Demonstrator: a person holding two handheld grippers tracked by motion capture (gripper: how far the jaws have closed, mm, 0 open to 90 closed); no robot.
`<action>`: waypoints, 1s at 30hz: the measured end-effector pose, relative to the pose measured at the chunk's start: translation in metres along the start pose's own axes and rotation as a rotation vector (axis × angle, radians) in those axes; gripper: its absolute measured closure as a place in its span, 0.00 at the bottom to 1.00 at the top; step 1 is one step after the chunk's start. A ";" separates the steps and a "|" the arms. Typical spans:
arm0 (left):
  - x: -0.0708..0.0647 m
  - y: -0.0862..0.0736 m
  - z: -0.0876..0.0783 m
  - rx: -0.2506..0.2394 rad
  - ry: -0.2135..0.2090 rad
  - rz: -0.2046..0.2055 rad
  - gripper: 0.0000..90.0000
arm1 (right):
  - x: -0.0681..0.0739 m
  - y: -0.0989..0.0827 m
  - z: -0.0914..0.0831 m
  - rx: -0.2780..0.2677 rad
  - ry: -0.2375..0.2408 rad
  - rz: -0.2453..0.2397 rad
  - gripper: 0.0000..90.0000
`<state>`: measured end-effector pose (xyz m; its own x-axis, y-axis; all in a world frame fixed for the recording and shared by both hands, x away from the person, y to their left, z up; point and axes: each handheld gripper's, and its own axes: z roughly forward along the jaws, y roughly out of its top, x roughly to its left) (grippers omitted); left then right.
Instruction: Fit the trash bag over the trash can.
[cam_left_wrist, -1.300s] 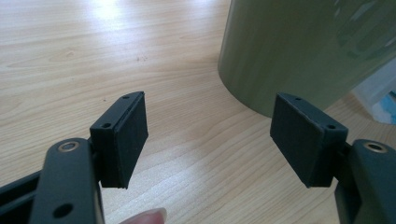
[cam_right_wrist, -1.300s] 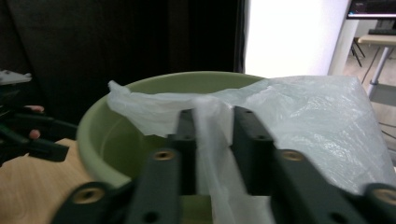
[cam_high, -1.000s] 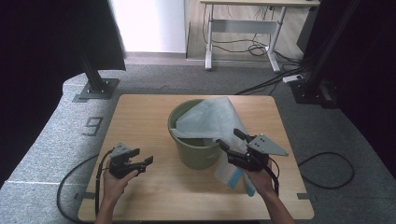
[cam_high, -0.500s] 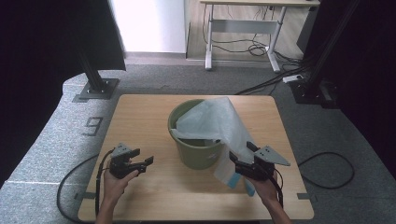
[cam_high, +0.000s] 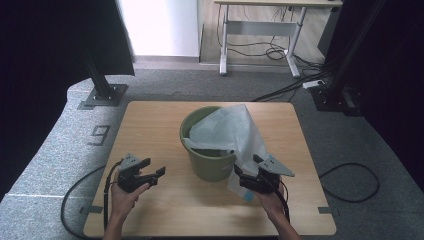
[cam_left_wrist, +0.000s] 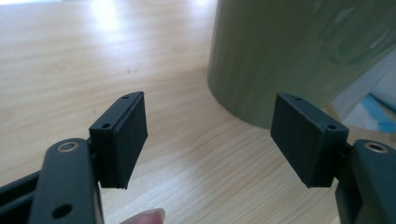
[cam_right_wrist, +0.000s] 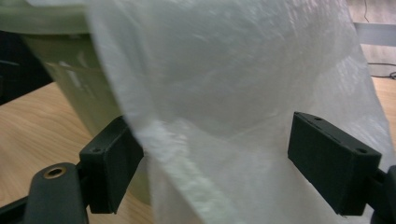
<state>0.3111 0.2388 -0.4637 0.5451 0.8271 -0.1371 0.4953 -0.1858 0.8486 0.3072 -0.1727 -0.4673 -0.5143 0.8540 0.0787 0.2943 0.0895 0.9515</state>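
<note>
A green bucket (cam_high: 210, 155) stands mid-table. A white translucent plastic bag (cam_high: 230, 130) is draped over its right rim and hangs down to the table, where a blue patch (cam_high: 248, 196) shows on it. My right gripper (cam_high: 248, 179) is at the foot of the bucket's right side, open. In the right gripper view the bag (cam_right_wrist: 224, 93) hangs between the wide-apart jaws of the right gripper (cam_right_wrist: 210, 149), with the bucket (cam_right_wrist: 65, 60) behind on the left. My left gripper (cam_high: 152, 176) is open and empty, left of the bucket. In the left gripper view this left gripper (cam_left_wrist: 210, 126) faces the bucket wall (cam_left_wrist: 299, 56).
The wooden table (cam_high: 150, 125) has bare room to the left of and behind the bucket. A black stand base (cam_high: 102, 95) and a white desk frame (cam_high: 260, 30) are on the floor beyond the table. Cables trail from both grippers over the front edge.
My right gripper has drawn back toward the table's front edge along the bag. The bag now stands in a higher peak over the bucket's right rim. The left gripper has stayed put.
</note>
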 end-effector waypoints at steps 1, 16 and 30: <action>-0.003 0.002 -0.002 -0.006 0.001 0.011 0.30 | 0.002 0.000 -0.002 -0.004 0.006 0.001 0.19; -0.037 0.038 -0.017 -0.070 -0.036 0.099 0.30 | -0.008 -0.001 0.003 0.010 0.010 -0.037 0.91; -0.059 0.105 -0.010 -0.122 0.029 0.084 0.27 | -0.008 0.076 -0.015 -0.058 -0.011 -0.186 0.98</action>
<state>0.3245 0.1757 -0.3614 0.5607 0.8265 -0.0499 0.3619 -0.1905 0.9125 0.3214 -0.1803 -0.3911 -0.5463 0.8313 -0.1028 0.1484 0.2168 0.9649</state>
